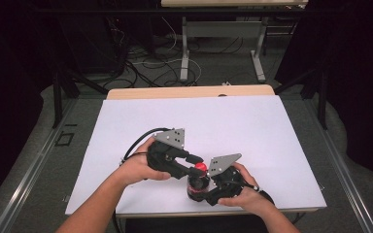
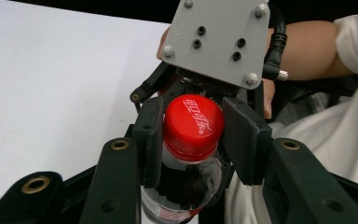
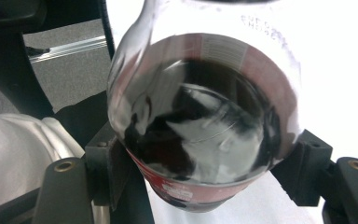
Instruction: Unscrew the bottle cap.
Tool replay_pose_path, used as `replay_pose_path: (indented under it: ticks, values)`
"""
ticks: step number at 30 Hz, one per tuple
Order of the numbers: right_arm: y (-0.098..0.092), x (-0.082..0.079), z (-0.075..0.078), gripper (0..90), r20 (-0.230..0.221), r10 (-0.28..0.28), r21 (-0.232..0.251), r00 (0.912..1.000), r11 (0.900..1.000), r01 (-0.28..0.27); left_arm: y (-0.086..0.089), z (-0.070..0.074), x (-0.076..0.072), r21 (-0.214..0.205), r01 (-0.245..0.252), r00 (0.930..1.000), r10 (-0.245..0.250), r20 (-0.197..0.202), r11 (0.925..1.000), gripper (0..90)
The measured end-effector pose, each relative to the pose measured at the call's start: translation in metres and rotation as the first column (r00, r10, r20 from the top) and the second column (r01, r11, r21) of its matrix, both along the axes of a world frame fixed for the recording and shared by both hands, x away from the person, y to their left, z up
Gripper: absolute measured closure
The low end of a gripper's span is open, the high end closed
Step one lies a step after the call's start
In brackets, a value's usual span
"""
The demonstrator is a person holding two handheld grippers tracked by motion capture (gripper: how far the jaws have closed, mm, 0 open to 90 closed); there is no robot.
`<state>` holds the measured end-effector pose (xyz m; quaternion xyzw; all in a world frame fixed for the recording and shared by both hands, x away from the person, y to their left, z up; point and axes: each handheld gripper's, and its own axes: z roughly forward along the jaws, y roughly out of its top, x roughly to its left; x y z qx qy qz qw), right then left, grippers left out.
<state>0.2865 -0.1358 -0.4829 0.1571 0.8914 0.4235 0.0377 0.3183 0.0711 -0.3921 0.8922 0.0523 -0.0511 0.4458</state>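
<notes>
At the bench (image 1: 272, 145) 6 o'clock edge, right claw (image 3: 205, 158) clamped the cola bottle (image 3: 200, 107) body while left claw (image 2: 193, 135) pinched its red cap (image 2: 193, 123); prob. unscrewing step, next needs a twist w/ steady hold.

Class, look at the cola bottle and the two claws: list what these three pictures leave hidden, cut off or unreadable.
- Bottle base: high view, covered by the right claw and hands.
- Bottle label text: right claw view, blurred and too close; the neck is cut off by the top edge.
- Whether the red cap is loosened: left claw view, the seam sits behind the left claw pads.
- Lower bottle: left claw view, cut off by the bottom edge.
</notes>
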Motion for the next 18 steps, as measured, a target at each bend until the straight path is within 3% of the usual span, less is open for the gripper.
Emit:
replay_pose_path:
  ticks: [3, 5, 6, 7, 8, 10, 12, 13, 16, 18]
  values:
    - [-0.001, 0.002, 0.000, 28.9, 0.016, -0.036, 0.000, 0.9992, 0.9993, 0.036, -0.002, 0.001, -0.006, 0.007, -0.089, 0.9959, 0.089, 0.016, 0.9960, 60.8]
    - [-0.002, 0.003, 0.000, 29.0, 0.006, -0.058, -0.003, 0.9983, 0.9983, 0.058, -0.004, 0.002, -0.014, 0.021, -0.187, 0.9819, 0.186, 0.035, 0.9822, 60.9]
    - [-0.002, 0.003, 0.000, 29.0, 0.005, -0.070, -0.005, 0.9975, 0.9975, 0.070, -0.007, 0.002, -0.020, 0.020, -0.247, 0.9680, 0.246, 0.050, 0.9687, 61.0]
    - [-0.003, 0.005, 0.000, 29.0, 0.004, -0.077, -0.010, 0.9971, 0.9970, 0.077, -0.010, 0.002, -0.026, 0.012, -0.310, 0.9494, 0.309, 0.055, 0.9506, 61.1]
    - [-0.004, 0.005, 0.000, 29.0, 0.008, -0.098, -0.003, 0.9952, 0.9952, 0.098, -0.013, 0.002, -0.032, 0.008, -0.367, 0.9283, 0.366, 0.065, 0.9301, 61.1]
    - [-0.004, 0.005, 0.000, 29.0, 0.010, -0.118, -0.016, 0.9930, 0.9929, 0.118, -0.020, 0.001, -0.043, -0.001, -0.474, 0.8771, 0.472, 0.088, 0.8806, 61.1]
    - [-0.003, 0.004, 0.000, 29.0, 0.027, -0.121, -0.028, 0.9922, 0.9921, 0.122, -0.025, 0.000, -0.051, 0.004, -0.518, 0.8499, 0.514, 0.116, 0.8555, 61.1]
    - [-0.003, 0.004, 0.000, 29.0, 0.028, -0.123, -0.027, 0.9920, 0.9919, 0.124, -0.027, 0.000, -0.053, 0.003, -0.518, 0.8486, 0.514, 0.127, 0.8553, 61.0]
    - [-0.004, 0.003, 0.000, 29.0, 0.018, -0.114, -0.019, 0.9933, 0.9932, 0.115, -0.028, 0.002, -0.054, 0.009, -0.502, 0.8571, 0.496, 0.139, 0.8648, 60.6]
    - [-0.004, 0.003, 0.000, 29.0, 0.031, -0.098, -0.009, 0.9947, 0.9951, 0.099, -0.026, 0.003, -0.049, 0.001, -0.472, 0.8752, 0.468, 0.123, 0.8818, 58.0]
